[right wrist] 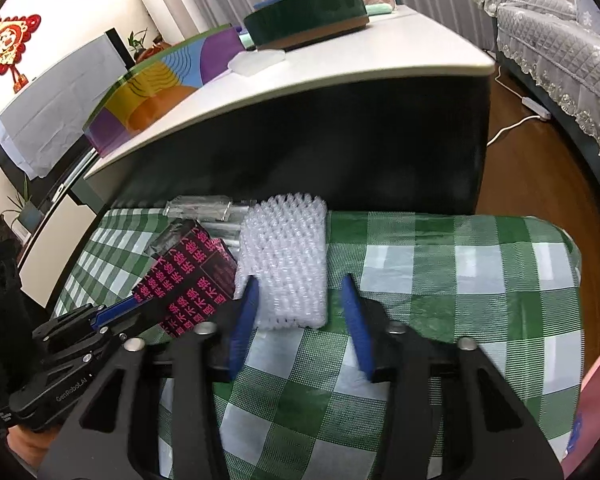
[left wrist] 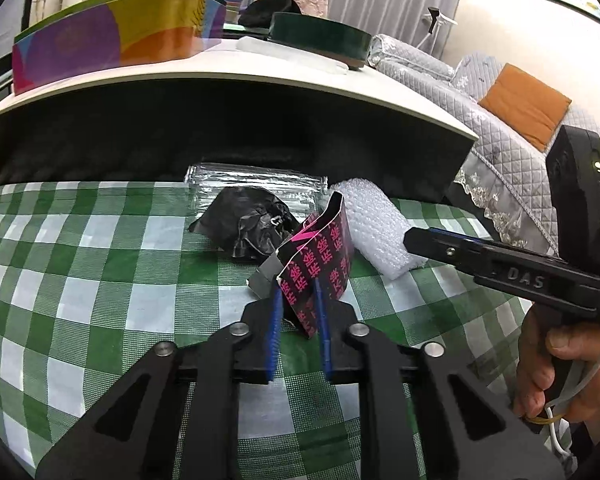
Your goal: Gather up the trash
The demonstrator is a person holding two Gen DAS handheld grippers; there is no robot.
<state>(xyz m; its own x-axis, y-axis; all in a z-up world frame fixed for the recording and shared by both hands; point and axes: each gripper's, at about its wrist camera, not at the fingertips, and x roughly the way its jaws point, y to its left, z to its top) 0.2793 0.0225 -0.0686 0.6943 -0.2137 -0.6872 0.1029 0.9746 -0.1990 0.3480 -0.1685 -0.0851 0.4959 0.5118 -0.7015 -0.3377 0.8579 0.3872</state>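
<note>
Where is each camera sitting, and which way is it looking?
Left wrist: on the left gripper, looking down along its fingers at the pink-print box; a hand shows.
Right wrist: on the right gripper, looking down at the foam net.
Both share: box, net, checked cloth, each other's gripper.

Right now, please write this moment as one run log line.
left gripper: shut on black-pink box | right gripper: open around foam net, not gripping | black bag: on checked cloth
</note>
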